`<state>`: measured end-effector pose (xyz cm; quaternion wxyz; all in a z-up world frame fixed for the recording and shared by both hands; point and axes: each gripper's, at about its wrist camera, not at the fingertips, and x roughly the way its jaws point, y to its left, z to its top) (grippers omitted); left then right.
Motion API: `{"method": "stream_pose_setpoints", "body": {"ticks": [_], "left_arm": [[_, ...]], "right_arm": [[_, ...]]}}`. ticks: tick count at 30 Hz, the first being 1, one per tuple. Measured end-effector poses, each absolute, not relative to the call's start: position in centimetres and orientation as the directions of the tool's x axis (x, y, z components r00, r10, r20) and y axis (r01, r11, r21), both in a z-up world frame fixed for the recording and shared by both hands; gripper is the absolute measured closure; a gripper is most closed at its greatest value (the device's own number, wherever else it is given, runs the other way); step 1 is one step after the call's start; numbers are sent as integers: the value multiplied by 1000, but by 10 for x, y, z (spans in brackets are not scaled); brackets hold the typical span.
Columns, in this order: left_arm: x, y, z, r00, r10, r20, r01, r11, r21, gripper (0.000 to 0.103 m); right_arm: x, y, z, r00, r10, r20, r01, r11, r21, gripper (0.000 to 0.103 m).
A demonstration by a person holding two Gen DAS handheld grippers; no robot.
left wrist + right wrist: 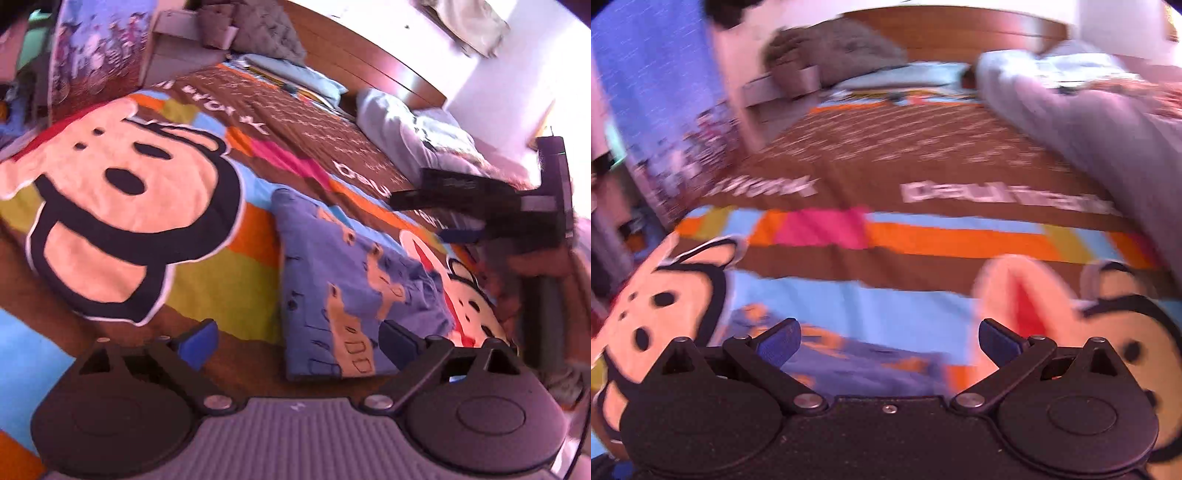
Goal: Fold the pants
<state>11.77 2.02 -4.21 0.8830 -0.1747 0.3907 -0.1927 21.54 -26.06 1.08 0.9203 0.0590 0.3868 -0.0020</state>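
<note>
The blue-violet folded pants with tan animal prints (354, 288) lie flat as a rough rectangle on the bright cartoon-monkey bedspread (229, 288), a straight folded edge facing the left wrist camera. In the right wrist view the same pants (871, 362) show as a blurred blue and orange patch low in the frame, partly behind that gripper's body.

The left gripper (295, 338) hovers over the near edge of the pants with its blue-padded fingers spread wide; its jaws hold nothing, and the cloth lies below and between them without either pad pressing on it. The right gripper (888, 341) also stands wide apart and empty, above the far part of the pants and the light-blue stripe of the bedspread. From the left wrist view the right gripper (436, 218) appears at the right side as a black body with its jaws apart, above the bedspread beyond the pants and apart from them, with a hand (535, 266) around its handle.

Further out, a large monkey face (122, 210) is printed to the left of the pants. A grey crumpled blanket (406, 129) lies along the far right side of the bed, a pale blue pillow (295, 74) sits near the brown wooden headboard (369, 59), and a grey tufted cushion (262, 29) leans behind it
</note>
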Motion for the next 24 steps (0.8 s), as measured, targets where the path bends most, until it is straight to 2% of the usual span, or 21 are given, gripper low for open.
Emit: {"method": "stream_pose_setpoints", "body": {"ticks": [4,7,9,11,15,17,20,24], "left_arm": [[122,35,-50,609,-512,-606,171,830,-531,5],[122,43,-52,606,-537,-587,174,809,-561,5],[121,43,-53,608,-534,-587,175,811,-558,4],[121,40,-52,609,-529,-591,180,818,-547,3],[124,35,-53,607,-517,-604,175,828,-532,1],[124,36,-54,605,-517,-605,164,825,-541,1],[125,35,-55,601,-513,-613,159,829,-537,1],[120,32,-48,626,-451,-636,124,863,-490,1]], "right_arm": [[246,-225,-23,629,178,-757,-49,981,190,1],[258,-205,-45,578,55,-814,-30,998,46,1],[260,-211,-46,583,-52,-811,12,998,-55,1],[248,-225,-30,622,-100,-776,71,995,-71,1],[196,-248,4,714,-57,-698,59,998,-21,1],[173,-256,-6,688,-78,-721,40,997,-70,1],[153,-267,-44,564,-207,-799,38,974,-225,1],[111,-308,-32,626,-59,-778,179,981,69,1]]}}
